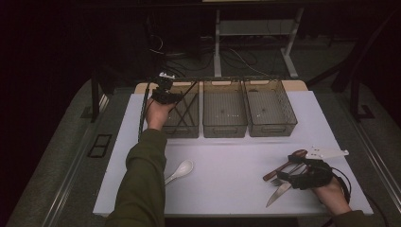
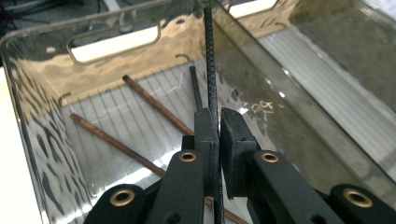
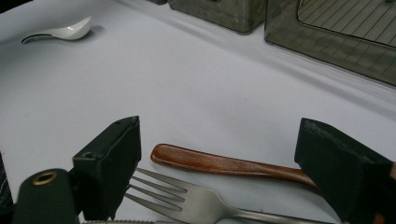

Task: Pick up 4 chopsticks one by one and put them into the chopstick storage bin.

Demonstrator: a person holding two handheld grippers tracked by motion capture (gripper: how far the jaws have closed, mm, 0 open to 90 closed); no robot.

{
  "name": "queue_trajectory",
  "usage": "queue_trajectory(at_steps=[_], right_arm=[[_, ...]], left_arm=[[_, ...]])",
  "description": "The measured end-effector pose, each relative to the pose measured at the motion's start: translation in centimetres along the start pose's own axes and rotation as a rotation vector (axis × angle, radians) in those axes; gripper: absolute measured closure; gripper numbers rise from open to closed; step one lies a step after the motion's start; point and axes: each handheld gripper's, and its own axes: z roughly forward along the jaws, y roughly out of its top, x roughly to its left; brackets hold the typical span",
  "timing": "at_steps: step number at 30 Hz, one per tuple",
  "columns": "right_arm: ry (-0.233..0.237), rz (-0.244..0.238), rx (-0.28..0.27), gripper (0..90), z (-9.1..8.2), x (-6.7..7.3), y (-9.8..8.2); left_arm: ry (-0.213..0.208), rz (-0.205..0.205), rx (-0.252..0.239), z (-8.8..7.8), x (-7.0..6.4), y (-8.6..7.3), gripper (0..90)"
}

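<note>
1. Chopstick [image 2: 209, 70], black and thin, stands steeply between the closed jaws of the left gripper [image 2: 218, 128], its far end up over the left bin [image 2: 112, 44].
2. Inside that bin lie two brown chopsticks [image 2: 156, 105] and another black one [image 2: 194, 86].
3. Two more bins [image 1: 224, 111] sit to its right on the table [image 1: 227, 184].
4. Right gripper [image 3: 217, 154] rests wide open, holding nothing, around a wooden handle [image 3: 219, 164] and fork [image 3: 187, 200].
5. White spoon [image 1: 180, 170] lies near the left sleeve.
</note>
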Motion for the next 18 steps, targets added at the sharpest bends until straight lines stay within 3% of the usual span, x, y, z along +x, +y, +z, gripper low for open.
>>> queue_trajectory(at_steps=[4, 7, 18], right_arm=[[0.001, -0.001, -0.001, 14.0, 0.0, 0.0, 0.0], [0.001, 0.001, -0.001, 14.0, 0.0, 0.0, 0.0], [-0.004, 0.001, -0.004, 14.0, -0.1, 0.0, 0.0]], left_arm=[[0.029, 0.001, 0.005, 0.2, 0.0, 0.0, 83.5], [0.043, -0.007, -0.009, 0.2, -0.1, 0.0, 76.9], [0.005, 0.067, -0.027, -1.3, -0.9, 0.2, 61.3]])
